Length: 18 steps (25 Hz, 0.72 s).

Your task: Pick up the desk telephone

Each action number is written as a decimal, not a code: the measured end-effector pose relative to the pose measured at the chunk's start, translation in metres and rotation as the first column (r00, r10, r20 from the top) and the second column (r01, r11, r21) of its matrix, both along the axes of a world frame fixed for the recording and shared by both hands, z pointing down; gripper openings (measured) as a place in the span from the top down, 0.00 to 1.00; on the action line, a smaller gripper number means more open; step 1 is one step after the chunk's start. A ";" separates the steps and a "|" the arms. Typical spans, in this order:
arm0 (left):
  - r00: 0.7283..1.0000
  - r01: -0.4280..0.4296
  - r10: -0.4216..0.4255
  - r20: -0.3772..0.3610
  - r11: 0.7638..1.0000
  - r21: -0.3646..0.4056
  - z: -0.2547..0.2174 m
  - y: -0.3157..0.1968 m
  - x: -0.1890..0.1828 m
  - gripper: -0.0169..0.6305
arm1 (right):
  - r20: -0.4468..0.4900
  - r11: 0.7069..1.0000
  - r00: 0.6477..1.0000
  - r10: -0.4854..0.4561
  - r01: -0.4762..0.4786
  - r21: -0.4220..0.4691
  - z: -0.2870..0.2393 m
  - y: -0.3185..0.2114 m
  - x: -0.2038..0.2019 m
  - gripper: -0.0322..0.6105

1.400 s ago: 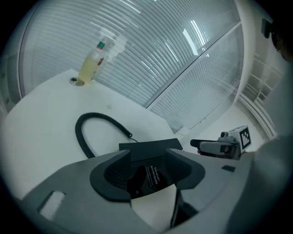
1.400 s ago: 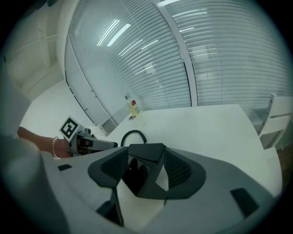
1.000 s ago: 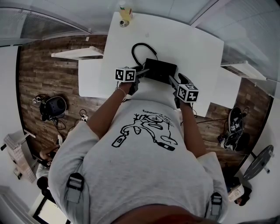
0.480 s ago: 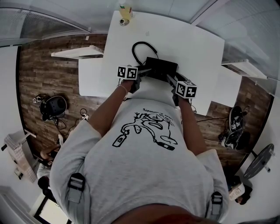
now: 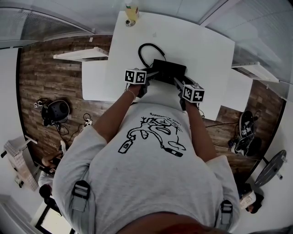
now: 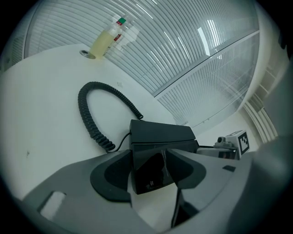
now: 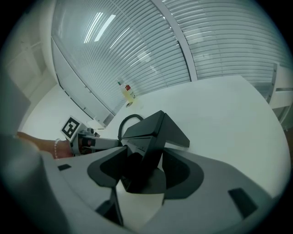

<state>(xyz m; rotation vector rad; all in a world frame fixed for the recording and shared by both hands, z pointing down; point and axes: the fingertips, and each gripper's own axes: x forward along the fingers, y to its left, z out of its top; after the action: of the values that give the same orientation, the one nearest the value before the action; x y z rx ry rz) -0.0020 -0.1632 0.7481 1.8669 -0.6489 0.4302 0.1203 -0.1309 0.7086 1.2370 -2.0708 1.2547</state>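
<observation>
Both grippers have crept inward since a second ago. My left gripper has slid a little to the right, and my right gripper has drawn up and to the left. Their marker cubes now sit closer to the desk telephone, which lies where it did. It is on the white bench, close to the near edge, just in front of my chest.

In the left gripper view my fingers have just been closing, with the telephone's left end between them. The black casing fills the gap, and both dark pads lie against its sides, so I am pinching it there.

In the right gripper view the other pair of fingers clamps the telephone's right corner in the same way, with no gap showing on either side. My left gripper shows beyond it, with a bracelet on the wrist behind it.

I cannot tell whether the base has left the bench surface.

The coiled cord loops out from the telephone's far left side and curves back across the bench top. A bottle of yellowish liquid stands at the far edge, well apart from everything else.
</observation>
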 end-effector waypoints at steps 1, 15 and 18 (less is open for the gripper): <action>1.000 0.001 -0.001 0.000 1.000 0.000 -0.001 0.000 0.000 0.61 | 0.000 1.000 1.000 0.000 0.000 0.003 -0.002 -0.001 0.000 0.60; 1.000 0.008 -0.009 0.009 0.996 0.093 -0.070 -0.018 0.000 0.61 | 0.007 0.997 1.000 0.001 -0.002 0.079 -0.059 -0.011 0.001 0.60; 0.999 0.004 -0.009 0.035 0.991 0.137 -0.093 -0.022 -0.004 0.61 | 0.020 0.996 1.000 0.002 -0.004 0.091 -0.076 -0.013 0.001 0.60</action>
<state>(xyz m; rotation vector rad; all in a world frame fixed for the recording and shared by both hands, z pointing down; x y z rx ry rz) -0.0059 -0.1855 0.6551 1.9900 -0.7238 0.4238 0.1208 -0.1441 0.6330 1.2725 -2.1630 1.1905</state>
